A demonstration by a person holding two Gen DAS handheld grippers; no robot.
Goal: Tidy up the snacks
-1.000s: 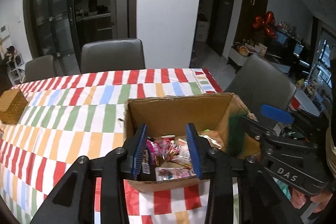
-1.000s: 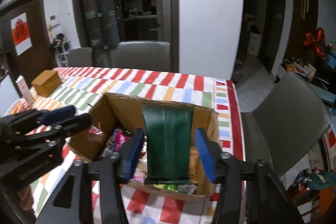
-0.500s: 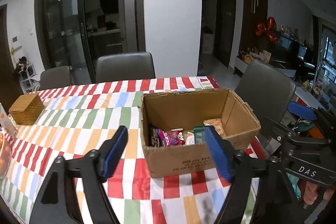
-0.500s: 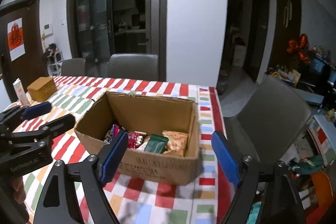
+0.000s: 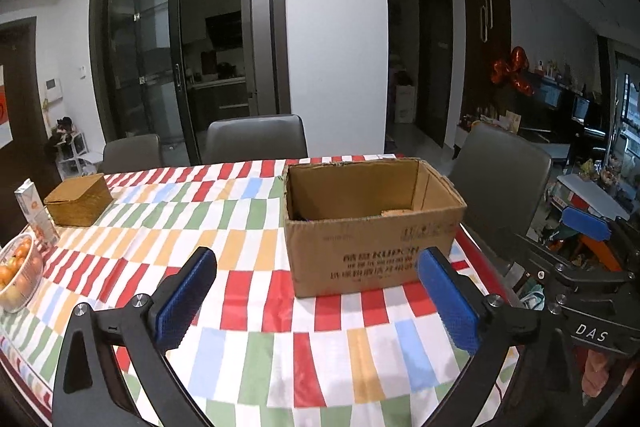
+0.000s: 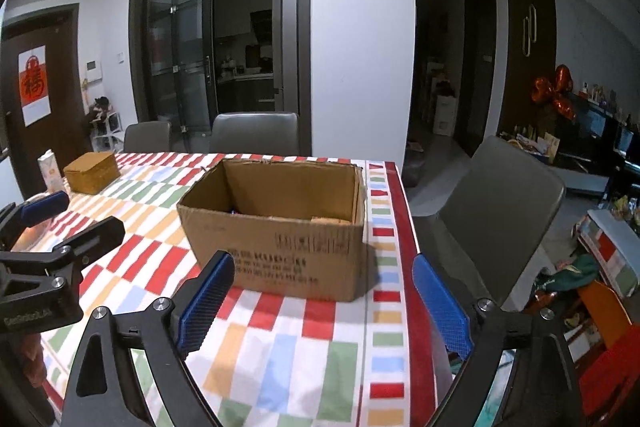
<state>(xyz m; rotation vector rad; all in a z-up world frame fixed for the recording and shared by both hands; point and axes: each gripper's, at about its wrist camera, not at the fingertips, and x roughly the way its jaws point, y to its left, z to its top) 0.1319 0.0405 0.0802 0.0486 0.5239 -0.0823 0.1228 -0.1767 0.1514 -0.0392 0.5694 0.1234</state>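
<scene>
both tools are held above the near edge of the surface, which is covered with a striped, multicoloured cloth. the left tool has its blue pads spread wide with nothing between them, and the right tool is likewise spread wide and holds nothing. the cardboard box stands on the cloth ahead of both tools, slightly right of the left tool's centre line and slightly left of the right tool's, near the surface's right edge. its top is open; only slivers of the snacks inside show over the front wall. far ahead and left of the left tool sit a woven box, a carton and a bowl of fruit. grey chairs stand beyond the surface and to its right.
</scene>
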